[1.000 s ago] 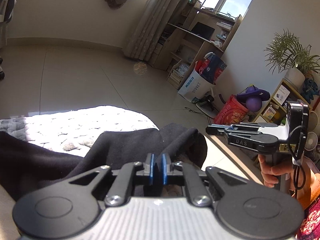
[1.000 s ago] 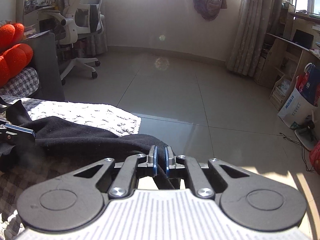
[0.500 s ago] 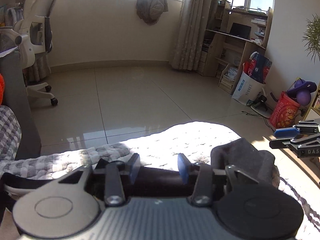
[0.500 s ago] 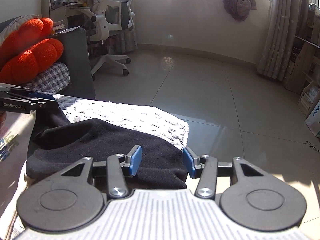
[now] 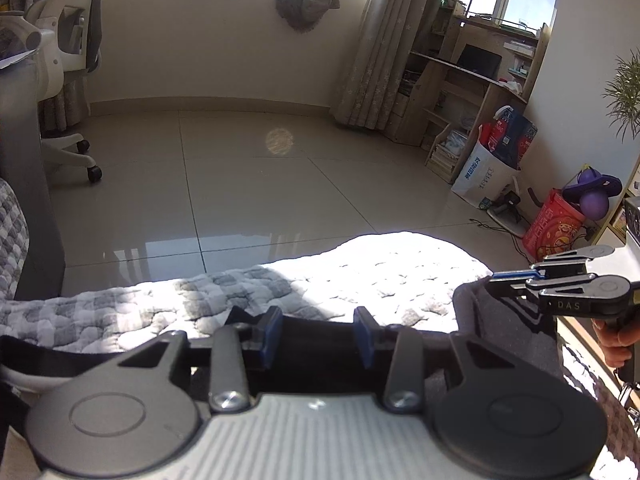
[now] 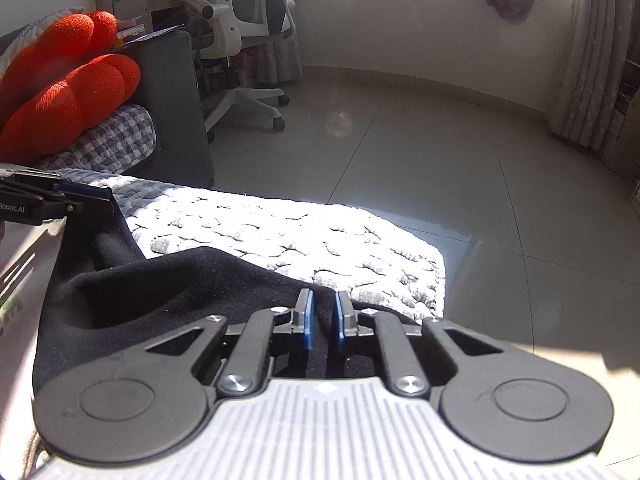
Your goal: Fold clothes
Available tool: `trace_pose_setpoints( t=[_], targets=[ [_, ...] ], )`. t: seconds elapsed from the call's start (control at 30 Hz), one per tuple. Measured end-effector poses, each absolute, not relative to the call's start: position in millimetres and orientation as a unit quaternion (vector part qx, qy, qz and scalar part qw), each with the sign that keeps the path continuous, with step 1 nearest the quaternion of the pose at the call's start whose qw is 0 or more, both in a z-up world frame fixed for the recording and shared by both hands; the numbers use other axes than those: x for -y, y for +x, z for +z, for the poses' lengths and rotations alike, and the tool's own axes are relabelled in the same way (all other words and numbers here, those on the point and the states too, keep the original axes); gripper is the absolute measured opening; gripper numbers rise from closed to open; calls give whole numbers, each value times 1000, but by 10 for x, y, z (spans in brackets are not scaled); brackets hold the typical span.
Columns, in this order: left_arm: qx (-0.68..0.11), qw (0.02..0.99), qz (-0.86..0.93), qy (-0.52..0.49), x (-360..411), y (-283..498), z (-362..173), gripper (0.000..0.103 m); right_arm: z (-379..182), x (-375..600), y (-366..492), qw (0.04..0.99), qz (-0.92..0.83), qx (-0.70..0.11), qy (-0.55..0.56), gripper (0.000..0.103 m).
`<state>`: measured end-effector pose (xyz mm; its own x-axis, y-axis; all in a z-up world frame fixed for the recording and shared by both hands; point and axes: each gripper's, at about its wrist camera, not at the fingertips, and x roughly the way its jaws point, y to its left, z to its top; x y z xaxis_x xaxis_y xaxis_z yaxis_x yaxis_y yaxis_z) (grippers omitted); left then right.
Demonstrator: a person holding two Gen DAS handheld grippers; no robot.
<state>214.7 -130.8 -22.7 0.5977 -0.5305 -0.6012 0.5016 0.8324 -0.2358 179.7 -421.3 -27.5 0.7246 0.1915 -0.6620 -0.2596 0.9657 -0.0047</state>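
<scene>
A black garment (image 6: 168, 292) lies on a grey-and-white quilted cover (image 6: 304, 236). My left gripper (image 5: 318, 338) is open, its blue pads wide apart over the garment's edge (image 5: 316, 332). My right gripper (image 6: 322, 318) has its pads close together with black cloth in the narrow gap; it looks shut on the garment. The right gripper shows in the left wrist view (image 5: 516, 280) at the garment's far right end (image 5: 504, 320). The left gripper shows in the right wrist view (image 6: 96, 196) at the garment's left corner.
A tiled floor (image 5: 256, 184) lies beyond the cover's edge. A white office chair (image 6: 244, 40) and orange cushion (image 6: 64, 92) sit at the left. Shelves, bags (image 5: 500, 160) and a plant stand at the right wall.
Both grippers opened half a second ago, letting go of the garment. Now the left stays open, and the right has closed again on the cloth's edge.
</scene>
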Motion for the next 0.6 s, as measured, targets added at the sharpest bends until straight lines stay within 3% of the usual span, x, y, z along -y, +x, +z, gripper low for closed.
trace_pose_setpoints(
  t=[0.07,0.1,0.13,0.37,0.6],
  targets=[
    [-347,893,-286,-6,1332,2123,-255,32,-241,4164,1741,933,106,-337,-64,4],
    [-343,898,-277,9,1346,2102,-264,4,-224,4140,1713,936,98,-330,-72,4],
    [-334,903,-271,10,1336,2086,-253,1,-207,4115,1685,939,91,-323,-80,4],
    [-245,945,-218,-12,1248,1996,-104,0,-31,4040,1670,959,43,-260,-101,2],
    [-307,930,-199,32,1491,2194,-287,5,-353,3903,1993,940,31,-322,-107,4]
  ],
)
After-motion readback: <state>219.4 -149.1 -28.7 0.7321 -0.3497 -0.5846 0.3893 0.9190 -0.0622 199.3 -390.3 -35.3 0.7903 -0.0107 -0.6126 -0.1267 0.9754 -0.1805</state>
